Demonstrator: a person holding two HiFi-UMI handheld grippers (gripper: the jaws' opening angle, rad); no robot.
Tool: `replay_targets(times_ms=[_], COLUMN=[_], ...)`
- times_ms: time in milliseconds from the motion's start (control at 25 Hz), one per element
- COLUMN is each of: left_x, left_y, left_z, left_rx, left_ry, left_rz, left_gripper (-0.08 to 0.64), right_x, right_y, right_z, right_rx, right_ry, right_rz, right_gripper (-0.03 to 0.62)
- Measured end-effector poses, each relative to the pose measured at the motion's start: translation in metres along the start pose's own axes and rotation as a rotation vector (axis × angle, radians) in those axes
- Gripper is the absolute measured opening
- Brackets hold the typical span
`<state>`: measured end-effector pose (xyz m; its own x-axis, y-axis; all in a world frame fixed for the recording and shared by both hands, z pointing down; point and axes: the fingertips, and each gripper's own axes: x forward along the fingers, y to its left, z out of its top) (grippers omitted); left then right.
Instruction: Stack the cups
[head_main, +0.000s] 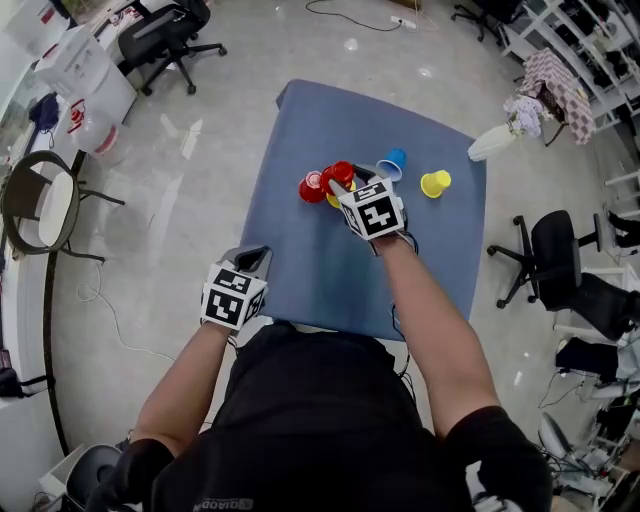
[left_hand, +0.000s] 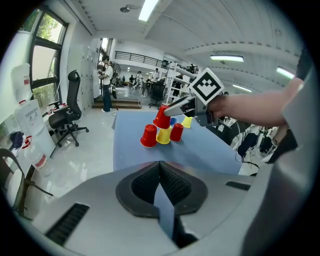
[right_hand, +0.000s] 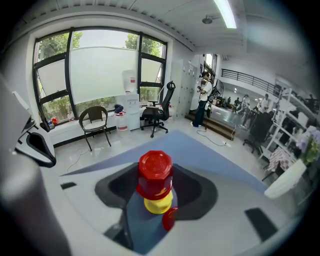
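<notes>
A: Where was the right gripper (head_main: 347, 182)?

B: Over the cluster of cups near the middle of the blue counter (head_main: 300, 270). Its fingers (right_hand: 117, 186) were clamped on a red cup (right_hand: 155, 175), which was upside down and lifted off the cloth.

A: What was under it?

B: A yellow cup (right_hand: 159, 204), also upside down, directly below. I couldn't tell whether the two touched. A second red cup (left_hand: 148, 136) stood just beside the yellow one on one side and a third red cup (left_hand: 176, 132) on the other.

A: Any others?

B: A blue cup (head_main: 393, 162) and another yellow cup (head_main: 435, 183) lay further back, apart from the cluster.

A: And the left gripper (head_main: 252, 258)?

B: At the counter's near left edge, well away from the cups. Its fingers were pressed together with nothing between them.
</notes>
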<state>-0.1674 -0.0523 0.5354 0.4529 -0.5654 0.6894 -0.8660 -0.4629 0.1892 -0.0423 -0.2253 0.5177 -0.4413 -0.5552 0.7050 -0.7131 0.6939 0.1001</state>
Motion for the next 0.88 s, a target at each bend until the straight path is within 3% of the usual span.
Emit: replay_targets(times_ms=[440, 880], left_x=[-0.006, -0.002], left_y=[0.017, 0.009], left_z=[-0.012, -0.005], left_rx=[-0.024, -0.010], left_ry=[0.012, 0.013], left_rz=[-0.003, -0.011], left_gripper=[0.005, 0.005], right_x=[0.015, 0.002], right_y=[0.009, 0.006], right_z=[0.003, 0.004], right_rx=[0.003, -0.024], right_ry=[0.024, 0.011], right_rz=[-0.003, -0.011], right_gripper=[0.207, 0.207])
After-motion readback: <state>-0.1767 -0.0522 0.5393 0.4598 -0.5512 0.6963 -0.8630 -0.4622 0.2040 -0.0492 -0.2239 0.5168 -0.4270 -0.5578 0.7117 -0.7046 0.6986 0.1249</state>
